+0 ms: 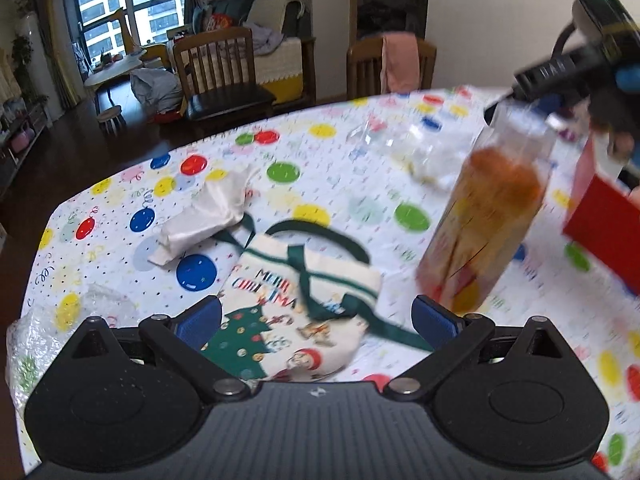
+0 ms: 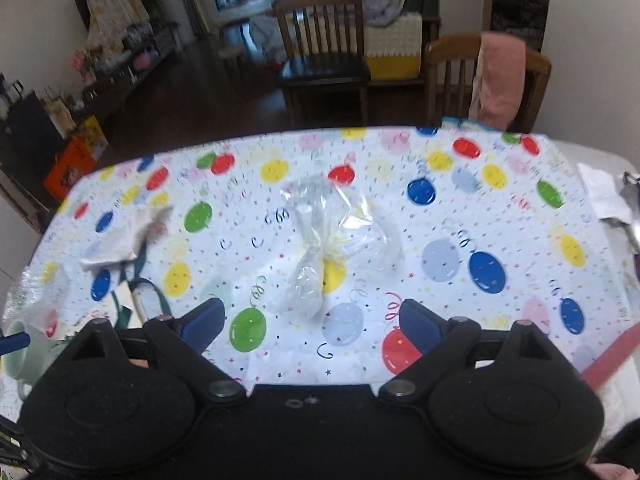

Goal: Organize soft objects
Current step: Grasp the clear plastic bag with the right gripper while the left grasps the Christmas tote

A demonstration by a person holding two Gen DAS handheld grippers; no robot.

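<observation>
Big picture first: the balloon-print tablecloth point(image 2: 500, 240) spreads wide under both tools, soft things scattered across it. The left gripper point(image 1: 318, 320) hovers low over the Christmas tote bag point(image 1: 304, 320), jaws spread wide, nothing in them, and the bag lies right between and just ahead of its fingers. My call: come straight down and pinch the cloth body or the green straps point(image 1: 316, 256), not a loose loop that slips. The right gripper point(image 2: 312, 320) is wide open and empty too, pointed at the crumpled clear plastic bag point(image 2: 332, 236) just ahead of its tips. Smaller still, a crumpled white cloth point(image 1: 204, 216) sits beyond the tote, touching its strap.
</observation>
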